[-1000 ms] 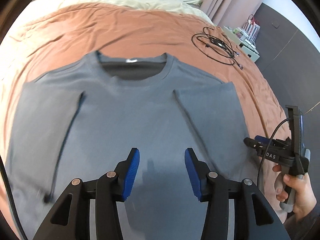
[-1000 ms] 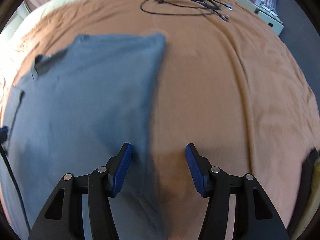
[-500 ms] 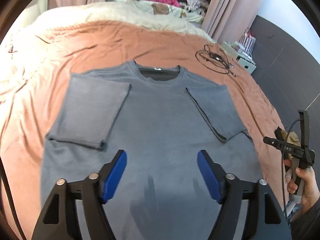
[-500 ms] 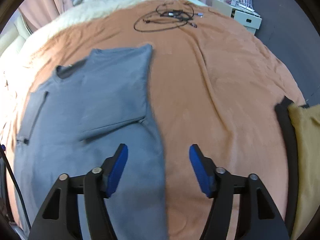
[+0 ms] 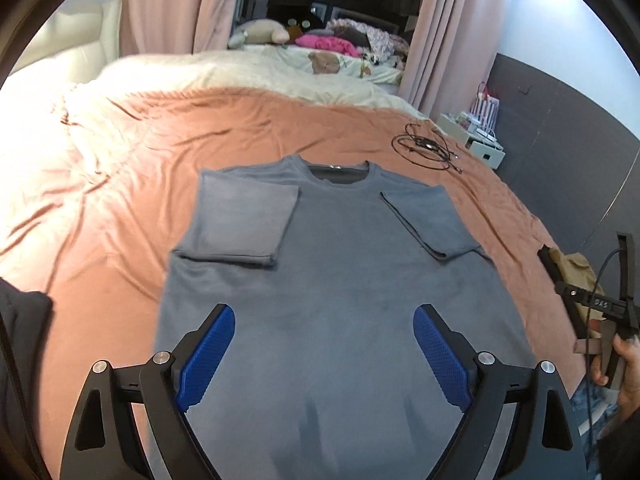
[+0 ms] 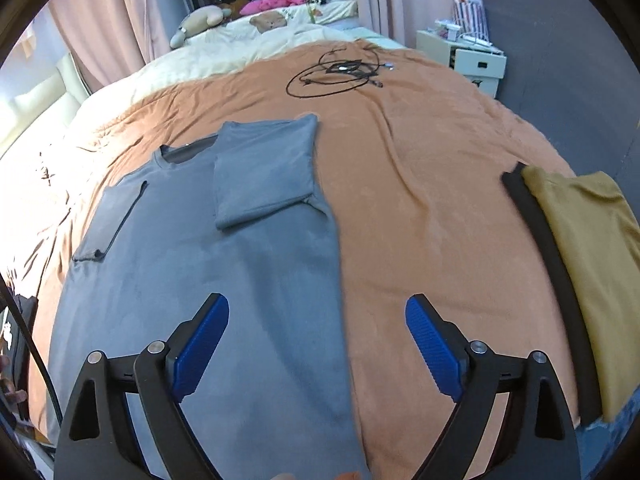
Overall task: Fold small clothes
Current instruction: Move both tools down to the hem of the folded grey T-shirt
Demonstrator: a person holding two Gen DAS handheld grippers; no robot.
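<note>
A grey-blue T-shirt [image 5: 340, 280] lies flat on the orange blanket [image 5: 160, 152], neck away from me, both sleeves folded in onto the body. It also shows in the right wrist view [image 6: 208, 264]. My left gripper [image 5: 324, 354] is open and empty, raised above the shirt's lower middle. My right gripper [image 6: 316, 348] is open and empty, raised above the shirt's right edge and the blanket [image 6: 420, 208]. The right gripper also shows at the right edge of the left wrist view [image 5: 592, 304], held by a hand.
A folded mustard garment [image 6: 584, 240] on a black one [image 6: 544, 240] lies at the bed's right edge. A coil of black cables [image 6: 336, 72] lies beyond the shirt. A white nightstand [image 6: 464, 56] stands at the far right. Pillows and plush toys [image 5: 320, 52] lie at the head.
Both grippers have pulled back and up from the shirt and opened wider. The sleeves now lie folded on the body.
</note>
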